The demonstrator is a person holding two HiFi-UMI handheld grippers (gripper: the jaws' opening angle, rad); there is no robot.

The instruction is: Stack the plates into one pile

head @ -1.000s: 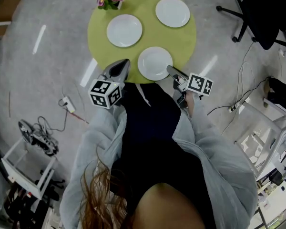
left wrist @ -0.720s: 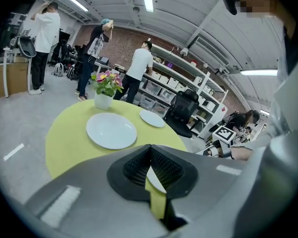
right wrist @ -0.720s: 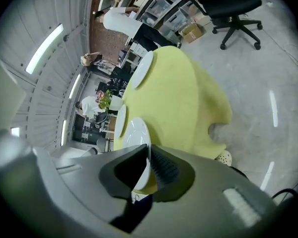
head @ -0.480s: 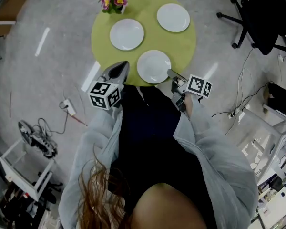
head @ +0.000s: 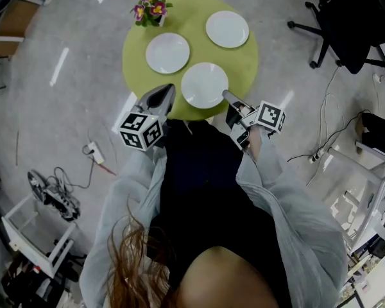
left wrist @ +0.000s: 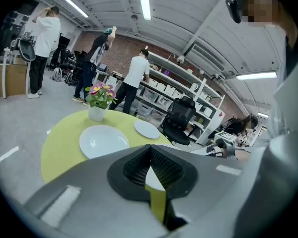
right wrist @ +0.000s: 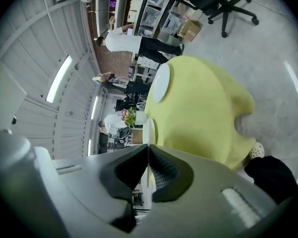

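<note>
Near plate (head: 205, 85) is white and lies at the front edge of the round yellow-green table (head: 245, 61), closest to me. My right gripper (head: 226, 95) is clamped on its right-hand rim. In the right gripper view the thin white rim of the near plate (right wrist: 149, 129) runs edge-on straight into the closed jaws. I cannot tell whether it is clear of the tabletop.

Middle plate (head: 167, 52) lies flat just behind and to the left, apart from the near one. Far plate (head: 227, 29) lies flat toward the back right, also on its own. So nothing is stacked yet.

My left gripper (head: 169, 88) hovers at the front left edge of the table, just beside the near plate and not touching it. Its jaws are closed together with nothing between them.

A flower pot (head: 149, 10) stands at the back left rim. An office chair (head: 346, 24) stands on the floor off to the right, well apart. The left gripper view shows people (left wrist: 134, 78) standing by shelves in the background.
</note>
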